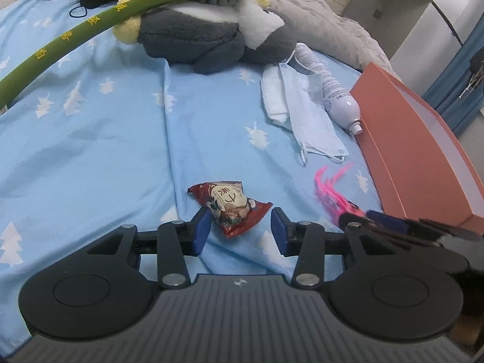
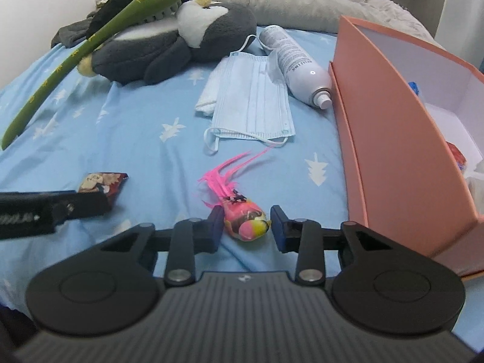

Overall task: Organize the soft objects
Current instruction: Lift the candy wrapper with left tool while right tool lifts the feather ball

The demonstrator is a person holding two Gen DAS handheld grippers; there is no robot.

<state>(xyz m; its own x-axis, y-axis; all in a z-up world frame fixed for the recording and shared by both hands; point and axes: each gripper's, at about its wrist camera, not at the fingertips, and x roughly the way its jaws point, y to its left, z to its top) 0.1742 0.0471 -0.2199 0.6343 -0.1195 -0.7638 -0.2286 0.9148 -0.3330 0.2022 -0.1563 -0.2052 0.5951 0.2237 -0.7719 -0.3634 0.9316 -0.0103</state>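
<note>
My left gripper (image 1: 240, 230) is open, its fingers either side of a red snack packet (image 1: 231, 207) lying on the blue bed sheet (image 1: 106, 151). My right gripper (image 2: 246, 228) is open around a pink feathered toy bird (image 2: 246, 220), also on the sheet. The left gripper shows at the left of the right wrist view (image 2: 54, 208), over the packet (image 2: 103, 183). The bird's pink feathers (image 1: 332, 187) and the right gripper (image 1: 393, 224) show in the left wrist view. An open orange box (image 2: 402, 139) stands to the right.
A grey penguin plush (image 2: 169, 39) and a long green plush (image 2: 69, 57) lie at the far end. A blue face mask (image 2: 254, 103), a white cloth (image 2: 208, 96) and a white spray bottle (image 2: 298, 66) lie beside the box. Grey bedding (image 2: 302, 3) is behind.
</note>
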